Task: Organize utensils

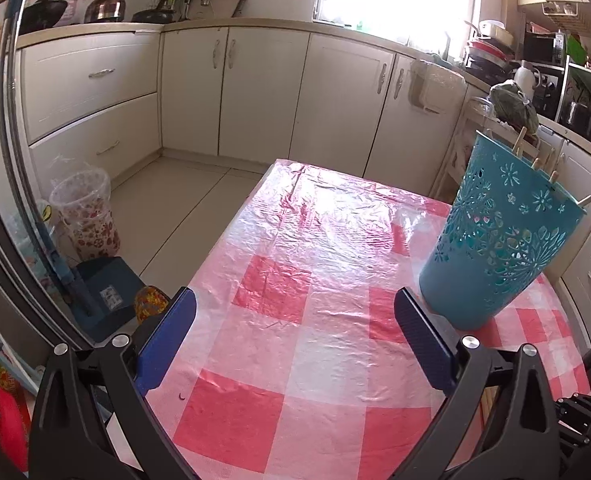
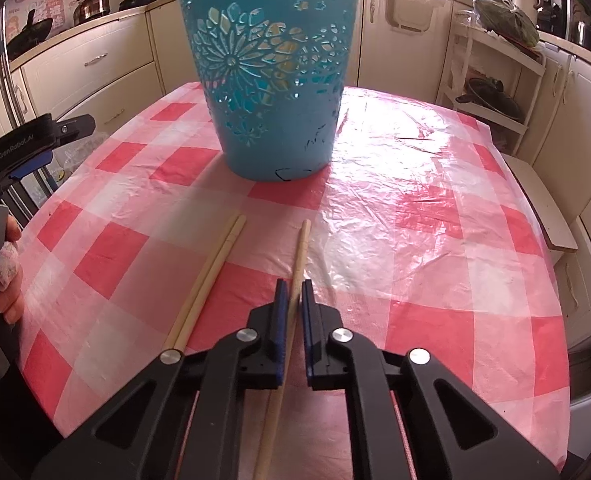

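My right tongs (image 2: 291, 294) are squeezing one chopstick (image 2: 300, 252), nearly shut. The stick is pointing straight ahead at the bucket (image 2: 271, 80), long way toward it. Two more sticks (image 2: 211, 276) are lying just left, pointing the same way. My left tongs (image 1: 295, 320) are wide open, holding nothing, beside the bucket.

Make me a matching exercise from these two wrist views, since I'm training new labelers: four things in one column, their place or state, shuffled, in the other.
Things:
1. left gripper
2. right gripper
3. teal basket
4. pair of chopsticks

States:
A. flat on the checked tablecloth
B. open, holding nothing
C. upright, chopstick ends poking over its rim
D. closed around a single chopstick

Pairs: 1-B, 2-D, 3-C, 4-A
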`<state>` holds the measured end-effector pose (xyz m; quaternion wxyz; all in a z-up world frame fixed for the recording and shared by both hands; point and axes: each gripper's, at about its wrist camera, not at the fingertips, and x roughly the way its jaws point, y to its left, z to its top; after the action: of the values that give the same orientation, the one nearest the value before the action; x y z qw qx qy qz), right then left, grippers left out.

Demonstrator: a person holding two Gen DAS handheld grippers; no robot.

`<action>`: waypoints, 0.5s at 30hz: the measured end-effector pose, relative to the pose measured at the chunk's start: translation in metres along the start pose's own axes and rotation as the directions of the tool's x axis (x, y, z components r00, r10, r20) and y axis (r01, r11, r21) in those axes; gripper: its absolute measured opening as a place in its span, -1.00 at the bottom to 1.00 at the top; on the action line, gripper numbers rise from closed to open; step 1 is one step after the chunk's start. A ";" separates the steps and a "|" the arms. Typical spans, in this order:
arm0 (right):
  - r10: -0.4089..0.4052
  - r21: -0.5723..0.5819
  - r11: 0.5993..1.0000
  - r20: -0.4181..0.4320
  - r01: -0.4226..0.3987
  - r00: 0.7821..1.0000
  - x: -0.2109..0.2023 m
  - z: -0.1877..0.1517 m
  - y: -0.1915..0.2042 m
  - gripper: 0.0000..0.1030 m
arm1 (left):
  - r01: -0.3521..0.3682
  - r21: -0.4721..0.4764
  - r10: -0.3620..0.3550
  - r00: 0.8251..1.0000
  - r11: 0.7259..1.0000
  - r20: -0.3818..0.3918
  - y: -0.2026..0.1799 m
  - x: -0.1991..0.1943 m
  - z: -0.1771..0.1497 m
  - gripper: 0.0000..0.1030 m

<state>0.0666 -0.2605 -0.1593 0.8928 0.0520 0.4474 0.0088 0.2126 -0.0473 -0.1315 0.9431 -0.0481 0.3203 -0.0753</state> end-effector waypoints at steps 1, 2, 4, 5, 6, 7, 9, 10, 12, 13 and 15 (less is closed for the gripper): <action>0.016 0.023 1.000 -0.001 -0.016 1.000 0.000 0.000 -0.005 -0.89 | -0.002 0.017 0.002 1.000 1.000 -0.008 -0.004 0.003 0.000 0.85; 0.029 0.042 0.999 -0.001 -0.029 1.000 0.000 0.000 -0.008 -0.89 | -0.007 0.031 0.008 1.000 1.000 -0.024 -0.007 0.007 0.000 0.85; 0.058 0.080 0.995 0.000 -0.058 0.998 0.000 0.001 -0.015 -0.89 | -0.019 0.056 0.022 0.998 0.998 -0.051 -0.012 0.012 -0.001 0.85; 0.067 0.092 0.994 0.002 -0.067 0.998 0.000 0.001 -0.016 -0.89 | -0.022 0.070 0.026 0.998 0.997 -0.064 -0.014 0.015 -0.001 0.85; 0.075 0.107 0.991 0.003 -0.074 0.997 0.000 0.001 -0.019 -0.89 | -0.021 0.079 0.027 0.997 0.997 -0.076 -0.017 0.018 -0.001 0.85; 0.086 0.124 0.989 0.005 -0.086 0.996 0.000 0.001 -0.022 -0.89 | -0.021 0.088 0.029 0.995 0.996 -0.092 -0.019 0.021 -0.001 0.85; 0.111 0.157 0.981 0.015 -0.112 0.994 0.000 0.000 -0.027 -0.89 | -0.041 0.094 0.052 0.992 0.995 -0.117 -0.020 0.026 -0.003 0.85; 0.124 0.177 0.976 0.024 -0.126 0.992 -0.002 -0.001 -0.030 -0.89 | -0.045 0.093 0.056 0.990 0.995 -0.127 -0.021 0.027 -0.004 0.85; 0.159 0.214 0.963 0.052 -0.166 0.986 -0.005 -0.002 -0.038 -0.89 | -0.040 0.085 0.051 0.989 0.996 -0.139 -0.019 0.030 -0.004 0.85; 0.175 0.230 0.955 0.069 -0.187 0.982 -0.008 -0.003 -0.041 -0.89 | -0.039 0.080 0.050 0.988 0.996 -0.145 -0.018 0.031 -0.005 0.85; 0.210 0.259 0.939 0.093 -0.228 0.973 -0.011 -0.004 -0.046 -0.89 | -0.044 0.073 0.055 0.986 0.996 -0.158 -0.016 0.033 -0.005 0.85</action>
<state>0.0555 -0.3065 -0.1569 0.8848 0.2221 0.4070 0.0458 0.2340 -0.0692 -0.1530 0.9171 -0.0012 0.3930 -0.0664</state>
